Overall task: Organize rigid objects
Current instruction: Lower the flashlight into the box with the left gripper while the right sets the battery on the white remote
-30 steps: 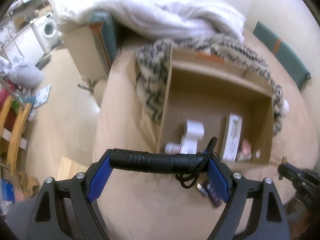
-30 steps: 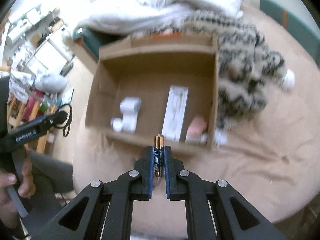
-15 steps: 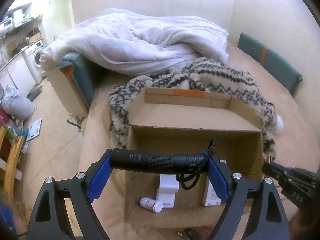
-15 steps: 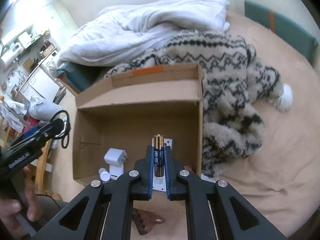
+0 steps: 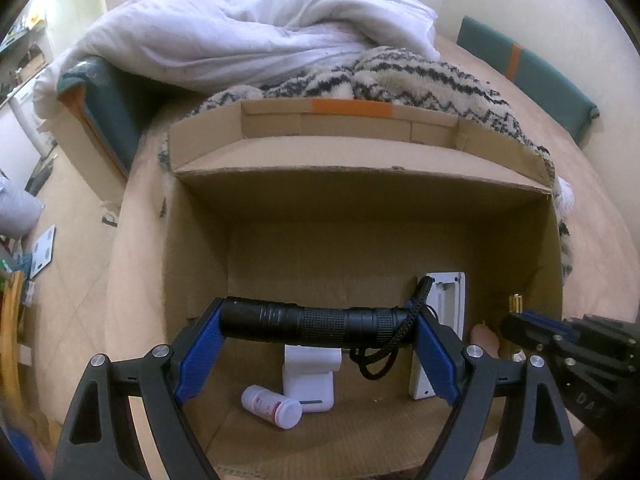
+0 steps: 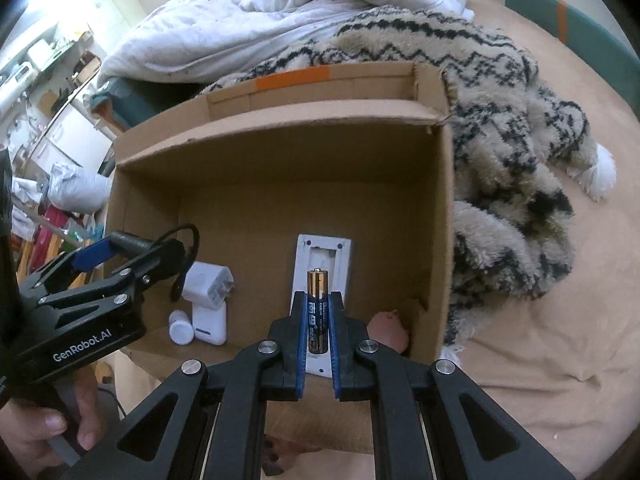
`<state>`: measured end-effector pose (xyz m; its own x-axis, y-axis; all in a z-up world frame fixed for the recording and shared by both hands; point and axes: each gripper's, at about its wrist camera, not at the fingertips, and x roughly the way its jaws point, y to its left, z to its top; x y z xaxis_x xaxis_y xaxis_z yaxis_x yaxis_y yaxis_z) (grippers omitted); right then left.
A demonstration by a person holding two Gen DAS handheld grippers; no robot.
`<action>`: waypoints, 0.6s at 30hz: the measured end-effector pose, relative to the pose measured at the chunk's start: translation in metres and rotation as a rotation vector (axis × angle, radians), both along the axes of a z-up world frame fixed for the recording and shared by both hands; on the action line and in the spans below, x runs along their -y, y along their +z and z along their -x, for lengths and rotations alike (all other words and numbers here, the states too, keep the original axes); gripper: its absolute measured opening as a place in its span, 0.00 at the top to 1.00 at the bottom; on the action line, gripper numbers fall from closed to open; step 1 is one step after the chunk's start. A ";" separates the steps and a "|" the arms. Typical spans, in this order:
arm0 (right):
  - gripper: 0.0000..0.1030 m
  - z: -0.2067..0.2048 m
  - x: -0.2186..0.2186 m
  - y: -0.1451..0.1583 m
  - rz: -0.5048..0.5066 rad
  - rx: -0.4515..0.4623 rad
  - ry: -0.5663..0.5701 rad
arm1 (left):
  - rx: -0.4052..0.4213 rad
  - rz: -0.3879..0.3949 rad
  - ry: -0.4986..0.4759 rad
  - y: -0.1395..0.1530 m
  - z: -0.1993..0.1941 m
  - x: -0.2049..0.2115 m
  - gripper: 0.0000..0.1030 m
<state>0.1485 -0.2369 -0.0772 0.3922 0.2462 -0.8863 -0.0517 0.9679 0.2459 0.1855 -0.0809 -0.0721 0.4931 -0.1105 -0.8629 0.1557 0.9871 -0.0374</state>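
Flashlight [image 5: 316, 322] and battery [image 6: 317, 312] are what we carry: our left gripper [image 5: 316, 344] is clamped endwise on the black flashlight, held crosswise between the blue pads with its cord [image 5: 394, 336] dangling, and our right gripper [image 6: 317, 344] is pinched tight on the upright battery. Both hang over the open cardboard box [image 6: 276, 116] on the tan bed cover [image 6: 560, 320]. On the box floor we see a white remote [image 6: 320, 254] lying straight ahead of the battery at 12 o'clock, a white charger [image 6: 208, 288] and a small white bottle [image 6: 180, 326] just beside it at 9 o'clock, and a pinkish object [image 6: 388, 330] at 3 o'clock. A patterned fleece blanket [image 6: 500, 140] lies against the box at 2 o'clock.
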 end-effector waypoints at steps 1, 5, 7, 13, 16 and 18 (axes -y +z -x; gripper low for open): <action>0.89 0.000 -0.001 -0.002 0.002 -0.008 0.001 | -0.002 -0.003 -0.003 -0.002 -0.001 0.001 0.17; 0.89 -0.004 -0.004 -0.008 0.000 -0.028 0.005 | -0.020 -0.022 -0.010 -0.007 -0.001 0.003 0.17; 0.89 -0.004 -0.005 -0.009 -0.001 -0.032 0.003 | -0.026 -0.035 0.002 -0.008 -0.001 0.002 0.17; 0.89 -0.007 -0.007 -0.012 -0.015 -0.052 -0.005 | -0.078 -0.041 0.009 -0.016 -0.002 0.001 0.17; 0.89 -0.007 -0.008 -0.011 -0.014 -0.047 -0.004 | -0.077 -0.052 0.015 -0.017 -0.003 0.001 0.17; 0.89 -0.007 -0.007 -0.011 -0.016 -0.044 -0.009 | -0.078 -0.045 0.010 -0.017 -0.003 0.002 0.17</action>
<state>0.1553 -0.2302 -0.0878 0.3549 0.2567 -0.8990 -0.0312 0.9643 0.2630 0.1887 -0.0827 -0.0890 0.4250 -0.0662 -0.9027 0.1443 0.9895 -0.0047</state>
